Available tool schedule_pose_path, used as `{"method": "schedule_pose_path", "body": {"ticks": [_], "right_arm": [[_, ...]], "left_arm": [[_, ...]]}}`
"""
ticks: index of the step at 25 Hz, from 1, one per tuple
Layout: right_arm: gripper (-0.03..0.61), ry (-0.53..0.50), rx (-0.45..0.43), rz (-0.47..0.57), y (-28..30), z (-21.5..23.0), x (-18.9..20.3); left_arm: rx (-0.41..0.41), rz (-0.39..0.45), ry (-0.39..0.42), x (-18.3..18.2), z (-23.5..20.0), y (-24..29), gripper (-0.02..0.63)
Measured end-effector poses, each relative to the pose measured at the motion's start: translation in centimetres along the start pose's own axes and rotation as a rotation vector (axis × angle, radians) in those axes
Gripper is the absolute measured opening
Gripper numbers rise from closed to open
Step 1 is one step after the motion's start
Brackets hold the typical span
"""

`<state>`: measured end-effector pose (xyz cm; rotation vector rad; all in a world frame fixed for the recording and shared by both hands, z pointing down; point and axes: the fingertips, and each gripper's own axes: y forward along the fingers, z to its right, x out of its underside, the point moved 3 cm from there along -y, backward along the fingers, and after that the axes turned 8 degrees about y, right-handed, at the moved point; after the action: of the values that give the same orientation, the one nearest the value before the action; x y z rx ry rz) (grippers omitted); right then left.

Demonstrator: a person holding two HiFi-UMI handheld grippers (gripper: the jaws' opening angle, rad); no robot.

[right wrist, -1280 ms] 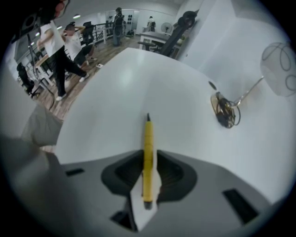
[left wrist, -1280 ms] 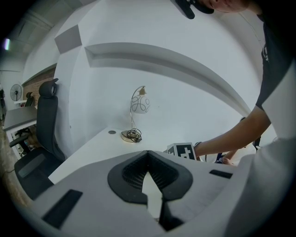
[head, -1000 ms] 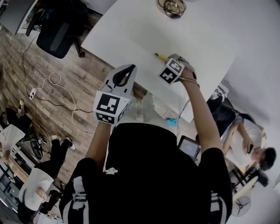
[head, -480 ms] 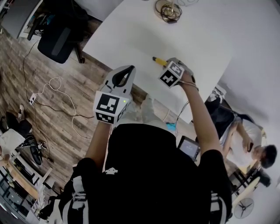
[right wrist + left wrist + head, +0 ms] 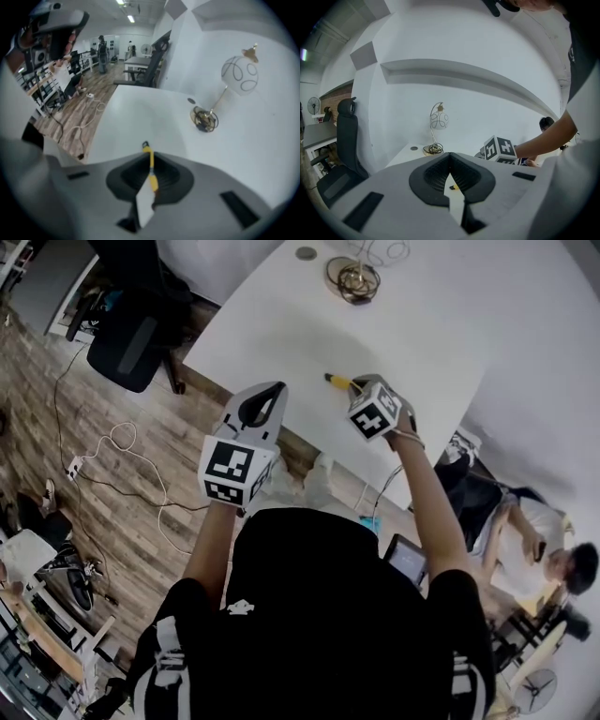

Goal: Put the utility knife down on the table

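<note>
In the head view the right gripper (image 5: pixel 362 391) covers most of the utility knife (image 5: pixel 336 381); only its yellow tip shows. The far lamp (image 5: pixel 352 278) is cut off above its base.

Matt plastic, smooth white worktop (image 5: pixel 427 329), wood-plank floor (image 5: pixel 141 456).
Pale grey matt plastic shells on left gripper (image 5: pixel 450 158) and right gripper (image 5: pixel 148 153), black ribbed rubbery-looking pads lining the jaws; yellow plastic-looking body on the utility knife (image 5: pixel 151 173); visible grain and low sheen along the floor planks; brassy metal stem and smooth white globe on the lamp (image 5: pixel 238 72); even, matt, unmarked white across the worktop.
</note>
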<state>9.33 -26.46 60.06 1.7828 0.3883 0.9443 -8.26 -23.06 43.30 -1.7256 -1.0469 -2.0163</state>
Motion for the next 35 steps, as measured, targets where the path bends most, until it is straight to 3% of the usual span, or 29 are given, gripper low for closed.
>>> {"method": "schedule_pose_path", "body": {"ticks": [11, 31, 35], "right_arm": [[0.034, 0.143, -0.003, 0.293, -7.5, 0.1, -4.6], [0.034, 0.252, 0.128, 0.779, -24.1, 2.7, -10.5], [0.034, 0.260, 0.156, 0.843, -26.3, 3.2, -11.0]], "left_arm": [[-0.023, 0.061, 0.082, -3.2, -0.3, -0.9, 0.017], [-0.095, 0.221, 0.220, -11.9, 0.1, -3.3, 0.017], [-0.091, 0.253, 0.214, -13.0, 0.2, -3.5, 0.017]]}}
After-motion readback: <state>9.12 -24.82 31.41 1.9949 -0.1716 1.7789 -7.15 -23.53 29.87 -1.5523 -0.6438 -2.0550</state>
